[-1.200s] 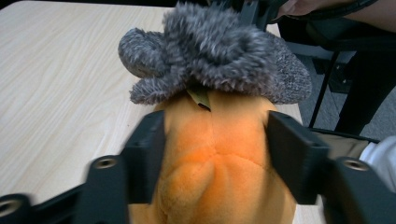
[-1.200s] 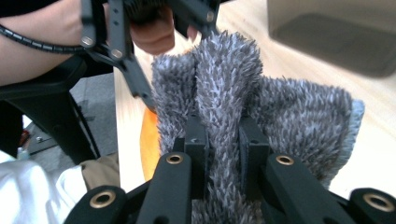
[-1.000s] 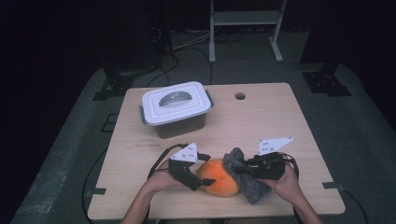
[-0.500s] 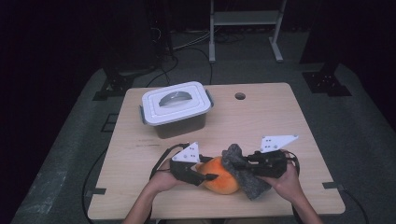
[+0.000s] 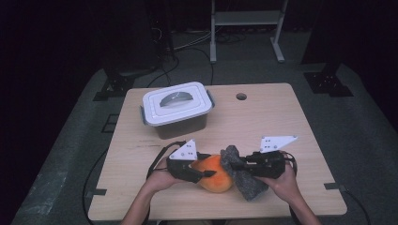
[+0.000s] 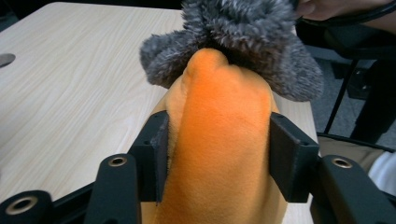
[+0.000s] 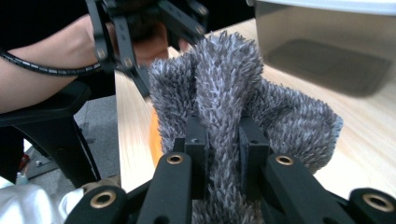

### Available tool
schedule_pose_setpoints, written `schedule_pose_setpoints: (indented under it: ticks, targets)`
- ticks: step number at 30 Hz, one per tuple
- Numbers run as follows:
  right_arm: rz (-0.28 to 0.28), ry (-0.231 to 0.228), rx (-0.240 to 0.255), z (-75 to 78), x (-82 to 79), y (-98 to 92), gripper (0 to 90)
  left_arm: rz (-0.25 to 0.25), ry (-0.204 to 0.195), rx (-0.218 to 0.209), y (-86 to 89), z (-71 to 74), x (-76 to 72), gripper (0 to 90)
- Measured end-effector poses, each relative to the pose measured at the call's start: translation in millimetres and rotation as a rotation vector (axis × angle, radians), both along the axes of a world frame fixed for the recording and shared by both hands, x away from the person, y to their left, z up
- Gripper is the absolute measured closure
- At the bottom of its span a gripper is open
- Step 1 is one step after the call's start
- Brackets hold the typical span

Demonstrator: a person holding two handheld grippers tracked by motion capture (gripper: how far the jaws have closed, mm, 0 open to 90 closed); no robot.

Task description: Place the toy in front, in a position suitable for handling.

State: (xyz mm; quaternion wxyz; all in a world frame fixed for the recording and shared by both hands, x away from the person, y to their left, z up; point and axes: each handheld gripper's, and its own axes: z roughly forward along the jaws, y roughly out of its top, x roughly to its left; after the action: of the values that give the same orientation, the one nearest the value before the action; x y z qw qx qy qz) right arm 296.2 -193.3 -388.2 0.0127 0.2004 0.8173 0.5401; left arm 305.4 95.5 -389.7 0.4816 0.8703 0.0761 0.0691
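Your left hand-held gripper (image 6: pixel 217 140) has just been closing, and its two black pads now press into the sides of the soft orange plush piece (image 6: pixel 219 135) that sits between them; a second ago the jaws stood spread around it, so this is a fresh grip. Your right hand-held gripper (image 7: pixel 223 140) is pressed nearly together on a fold of the shaggy grey fleece cloth (image 7: pixel 224 88), as it was in the earlier pictures. With each soft piece now pinched by its own gripper, you look ready to pull the two apart or to shift them together; which one, the pictures don't settle.

The orange plush piece lies near the front edge of the light wooden tabletop (image 5: pixel 281 122), between your hands, and the grey cloth touches it on its right side, draped partly over its far end.

Counted: one orange plush piece, one grey fleece cloth, two hand-held grippers, and one clear plastic storage box with a white clip-on lid (image 5: pixel 176 108), standing shut and well apart toward the far left of the tabletop. One small round hole (image 5: pixel 241 96) sits in the tabletop near its far edge.
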Motion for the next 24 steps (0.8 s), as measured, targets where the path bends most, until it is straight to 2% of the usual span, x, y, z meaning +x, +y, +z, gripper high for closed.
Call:
schedule_pose_setpoints:
  ticks: [2, 3, 5, 10, 11, 12, 13, 15, 17, 22, 24]
  targets:
    - [-0.012, -0.026, -0.031, -0.3, -1.7, 4.8, 76.6, 0.005, -0.010, -0.005, -3.5, -2.1, -0.6, 40.9]
    - [-0.012, -0.026, -0.031, -0.3, -1.7, 4.8, 76.6, 0.005, -0.010, -0.005, -3.5, -2.1, -0.6, 38.1]
    - [-0.016, -0.005, -0.042, -8.3, 1.3, 1.7, 76.9, 0.009, 0.006, -0.021, -4.5, -4.7, 0.6, 30.8]
    - [-0.019, 0.026, -0.051, -18.5, 5.7, -2.4, 77.0, 0.020, 0.031, -0.009, -1.5, -6.1, 5.0, 12.1]
    - [-0.022, 0.035, -0.046, -20.7, 7.6, -5.1, 77.1, 0.028, 0.050, -0.010, 3.1, -9.4, 8.7, 11.4]
    - [-0.025, 0.039, -0.048, -20.9, 7.7, -5.7, 77.0, 0.028, 0.050, -0.010, 3.1, -9.4, 8.7, 11.2]
    - [-0.024, 0.040, -0.052, -22.1, 8.4, -6.5, 77.0, 0.022, 0.092, -0.014, 7.0, -13.5, 12.6, 10.5]
    - [-0.023, 0.048, -0.053, -24.0, 9.2, -7.6, 77.0, 0.016, 0.124, -0.015, 9.4, -17.2, 15.0, 10.8]
    - [-0.027, 0.063, -0.065, -26.6, 10.0, -9.8, 77.0, 0.003, 0.136, -0.031, 10.9, -19.6, 15.5, 17.0]
    - [-0.046, 0.099, -0.102, -31.9, 11.7, -16.7, 77.1, 0.008, 0.107, -0.042, 14.8, -16.0, 12.9, 35.2]
    - [-0.054, 0.103, -0.096, -30.8, 11.7, -20.4, 77.1, 0.010, 0.097, -0.048, 15.7, -11.7, 11.8, 39.7]
